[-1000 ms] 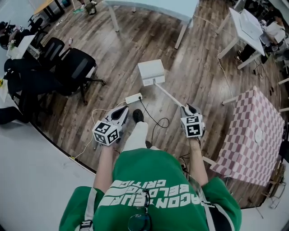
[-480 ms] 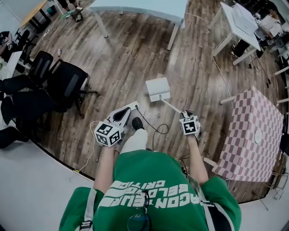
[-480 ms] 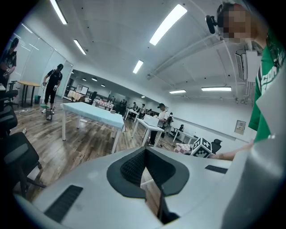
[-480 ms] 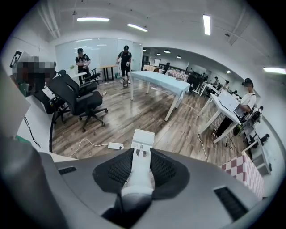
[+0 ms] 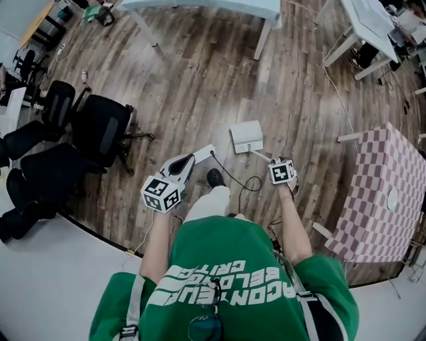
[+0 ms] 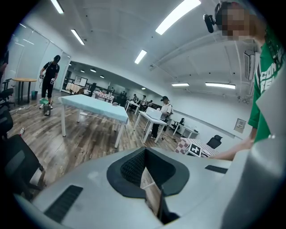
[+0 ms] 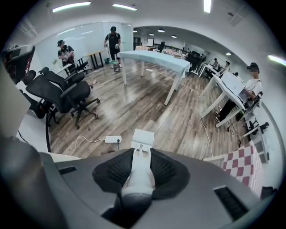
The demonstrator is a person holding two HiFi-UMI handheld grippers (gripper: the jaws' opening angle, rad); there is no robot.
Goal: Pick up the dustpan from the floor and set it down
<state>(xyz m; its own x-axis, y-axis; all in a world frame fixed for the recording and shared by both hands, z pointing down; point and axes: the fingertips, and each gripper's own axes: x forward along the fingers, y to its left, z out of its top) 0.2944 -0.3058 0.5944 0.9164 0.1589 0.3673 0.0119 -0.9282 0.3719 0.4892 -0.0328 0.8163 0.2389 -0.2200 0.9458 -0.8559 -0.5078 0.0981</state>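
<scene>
The white dustpan sits low over the wood floor in front of the person's feet, and I cannot tell whether it touches the boards. Its long white handle slants back to my right gripper, which is shut on it. In the right gripper view the handle runs between the dark pads down to the pan. My left gripper hangs left of the person's leg with its jaws together and nothing in them; in the left gripper view only a sliver of floor shows behind the left gripper.
A white power strip with cables lies just left of the dustpan, near the person's black shoe. Black office chairs stand at the left. A light-blue table is ahead, and a checkered-cloth table is at the right.
The right gripper has sunk toward the floor with the dustpan, which now looks smaller and nearer the person's feet. The left gripper has shifted across the floor, still empty.
</scene>
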